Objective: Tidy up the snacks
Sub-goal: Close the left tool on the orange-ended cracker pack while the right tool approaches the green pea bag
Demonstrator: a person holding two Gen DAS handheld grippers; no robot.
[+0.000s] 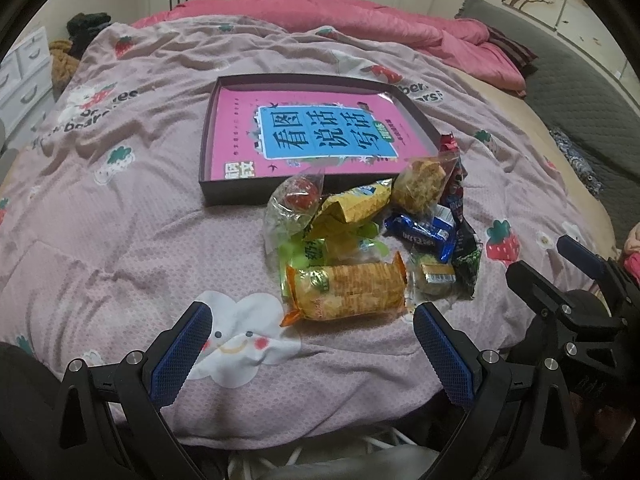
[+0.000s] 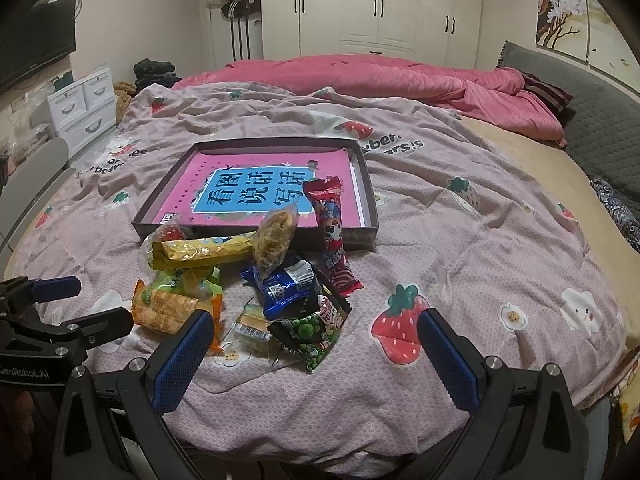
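A pile of wrapped snacks lies on the bed in front of a dark shallow box (image 1: 208,152) (image 2: 370,184) that holds a pink book (image 1: 240,120) (image 2: 256,188). The pile includes an orange cracker pack (image 1: 348,290) (image 2: 164,310), a yellow bag (image 1: 352,204) (image 2: 200,254), a blue cookie pack (image 1: 424,232) (image 2: 284,286), a red wrapper (image 2: 332,228) and a green pea bag (image 2: 316,334). My left gripper (image 1: 312,348) is open just in front of the cracker pack. My right gripper (image 2: 316,360) is open near the pea bag. Both are empty.
The bed has a pink strawberry-print cover (image 1: 120,220) and a bunched pink quilt (image 2: 400,80) at the back. A grey headboard (image 2: 600,112) runs along the right. White drawers (image 2: 84,108) stand at the left, wardrobes (image 2: 380,8) behind.
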